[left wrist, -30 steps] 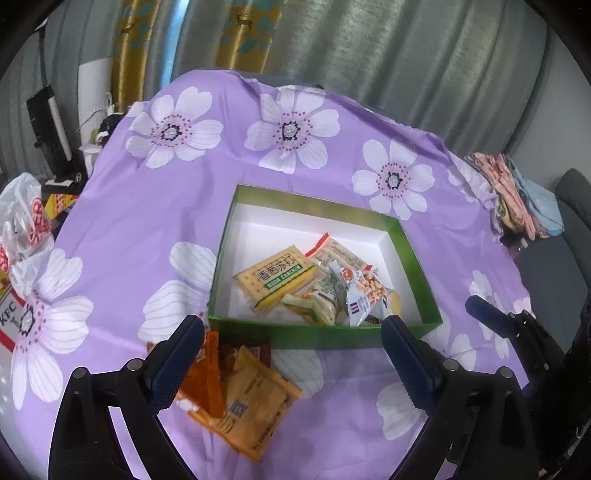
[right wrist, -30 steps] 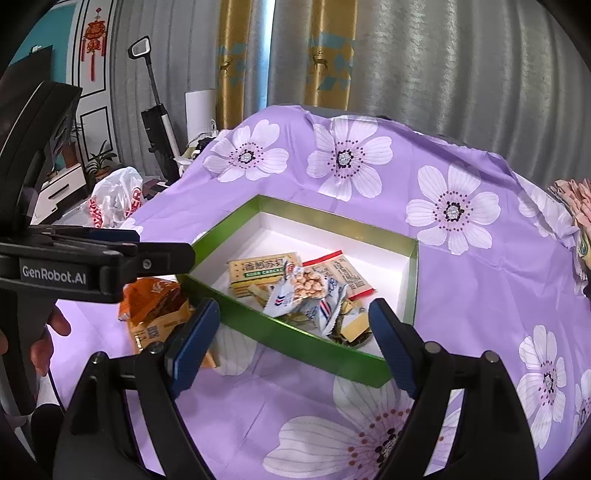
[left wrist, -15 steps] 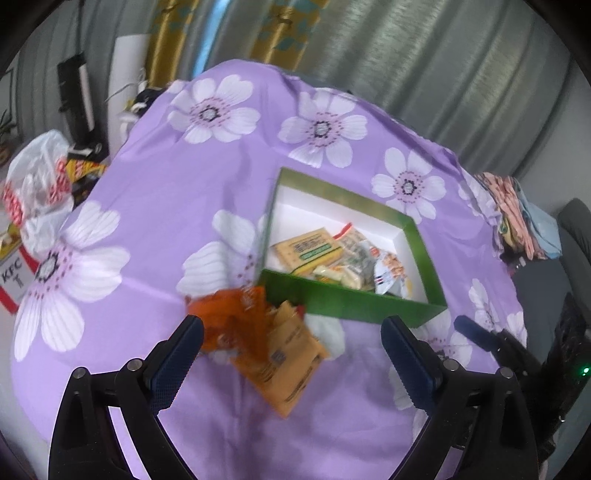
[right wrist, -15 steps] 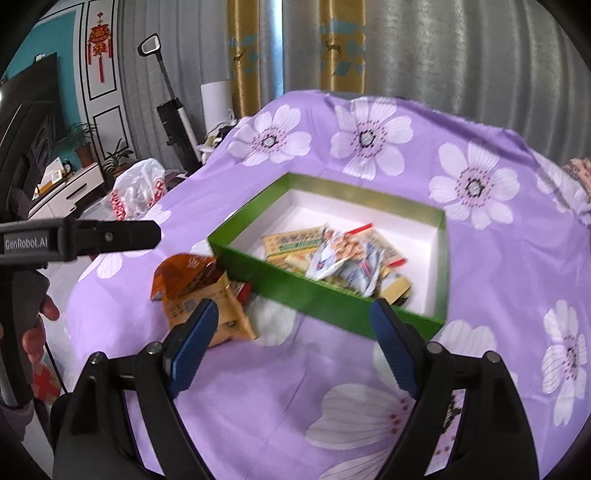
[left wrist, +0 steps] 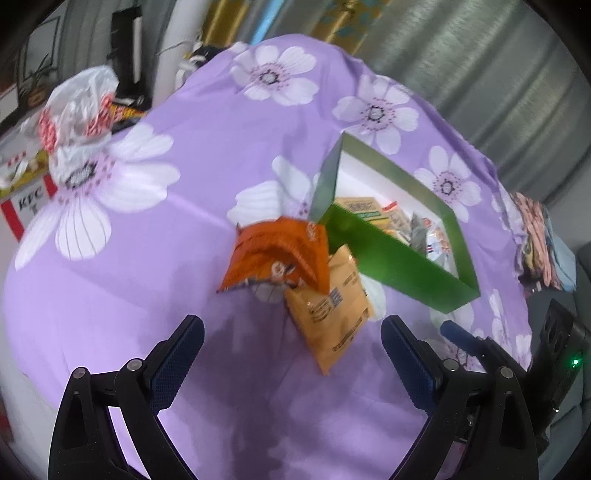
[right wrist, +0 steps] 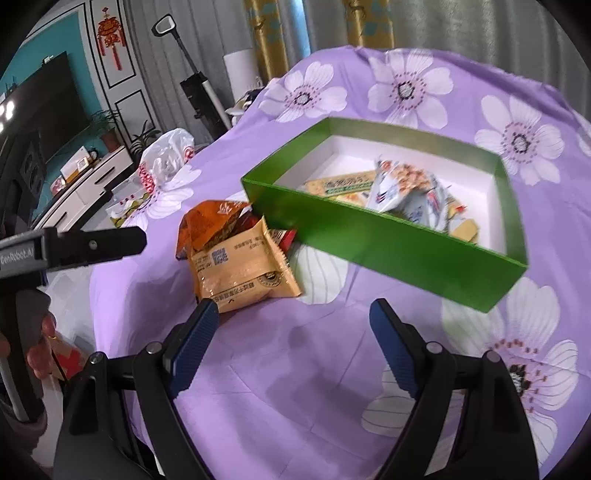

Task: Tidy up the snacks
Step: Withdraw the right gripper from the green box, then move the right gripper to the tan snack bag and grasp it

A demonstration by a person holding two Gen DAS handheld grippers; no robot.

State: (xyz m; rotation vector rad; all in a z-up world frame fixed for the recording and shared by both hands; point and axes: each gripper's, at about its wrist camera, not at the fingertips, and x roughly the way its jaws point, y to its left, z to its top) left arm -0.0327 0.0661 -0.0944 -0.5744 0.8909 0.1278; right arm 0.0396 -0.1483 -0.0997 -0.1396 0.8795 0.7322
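"KFC" on box, "GenRobot.AI" on left gripper

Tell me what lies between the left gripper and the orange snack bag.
Only bare purple tablecloth, shown in the left wrist view. The open left gripper hangs short of the orange snack bag; the tan packet sits slightly right of that path.

— Covering the counter: purple cloth with white flowers. Off its left edge?

— Crumpled white plastic bag, red print; KFC box just below.

— Farther back?

— Grey curtains, gold-patterned drapes, upright vacuum, dark television, red hanging ornament. Folded cloths at right.
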